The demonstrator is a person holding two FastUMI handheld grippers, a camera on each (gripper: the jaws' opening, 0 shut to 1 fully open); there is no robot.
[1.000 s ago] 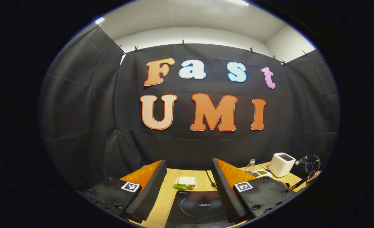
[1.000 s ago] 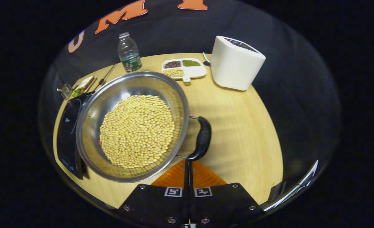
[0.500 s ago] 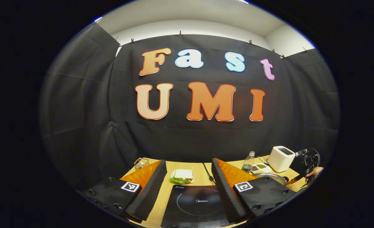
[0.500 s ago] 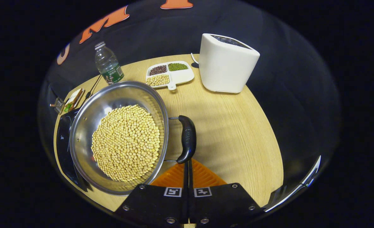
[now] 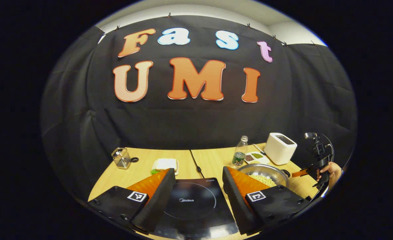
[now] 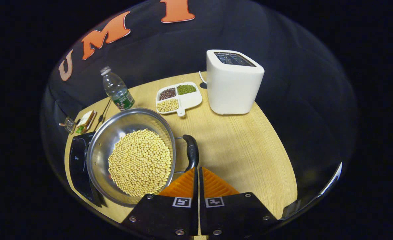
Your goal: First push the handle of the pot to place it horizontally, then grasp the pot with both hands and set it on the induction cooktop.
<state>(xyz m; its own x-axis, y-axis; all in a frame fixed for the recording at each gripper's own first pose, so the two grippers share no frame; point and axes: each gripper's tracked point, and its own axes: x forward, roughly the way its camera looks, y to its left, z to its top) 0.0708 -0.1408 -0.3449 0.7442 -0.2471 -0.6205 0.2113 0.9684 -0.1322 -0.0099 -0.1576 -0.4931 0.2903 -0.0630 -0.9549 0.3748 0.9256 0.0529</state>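
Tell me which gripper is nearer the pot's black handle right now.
Right. The right gripper, fingers together, has its tips at the handle. The left gripper hangs open above the induction cooktop, beside the pot.

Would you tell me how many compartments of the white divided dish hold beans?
3: dark beans at its far left, green beans far right, pale beans near left. The white divided dish has its fourth compartment bare.

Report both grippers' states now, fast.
Left gripper: open, holding nothing, above the induction cooktop.
Right gripper: shut, holding nothing, its tips at the pot's handle.
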